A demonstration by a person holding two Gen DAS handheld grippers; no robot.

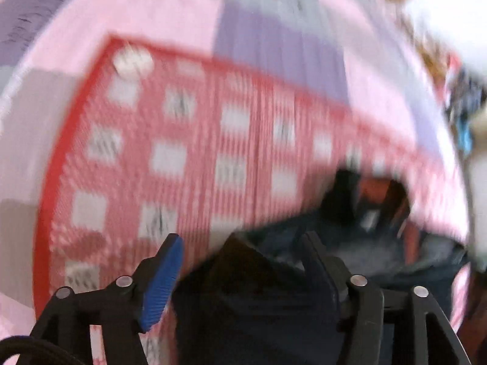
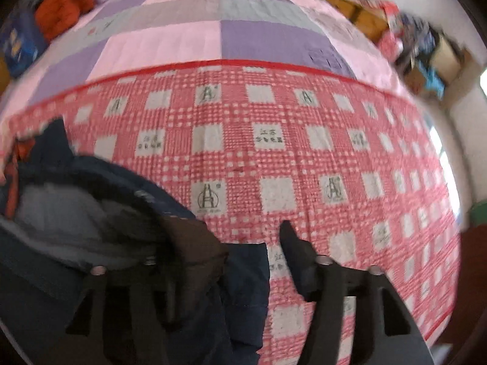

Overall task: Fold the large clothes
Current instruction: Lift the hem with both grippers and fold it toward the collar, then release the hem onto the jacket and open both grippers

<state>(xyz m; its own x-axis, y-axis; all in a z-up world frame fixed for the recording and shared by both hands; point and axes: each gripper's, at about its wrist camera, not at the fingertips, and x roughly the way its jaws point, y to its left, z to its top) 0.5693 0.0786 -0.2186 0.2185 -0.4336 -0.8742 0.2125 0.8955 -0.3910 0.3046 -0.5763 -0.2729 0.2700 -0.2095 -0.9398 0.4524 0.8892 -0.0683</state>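
Left wrist view: our left claw clamps the dark navy padded jacket (blurred), long axis unclear; right claw likewise grips it.

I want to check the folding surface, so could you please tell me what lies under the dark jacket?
The dark jacket lies on a red checked cloth, which lies over a pink-and-purple quilt. The part beneath the jacket is covered.

- The left wrist view is blurred all over; prints on the red checked cloth cannot be read.
- The dark jacket covers the left finger of the right hand-held gripper.
- The jacket is cut by the bottom edge.
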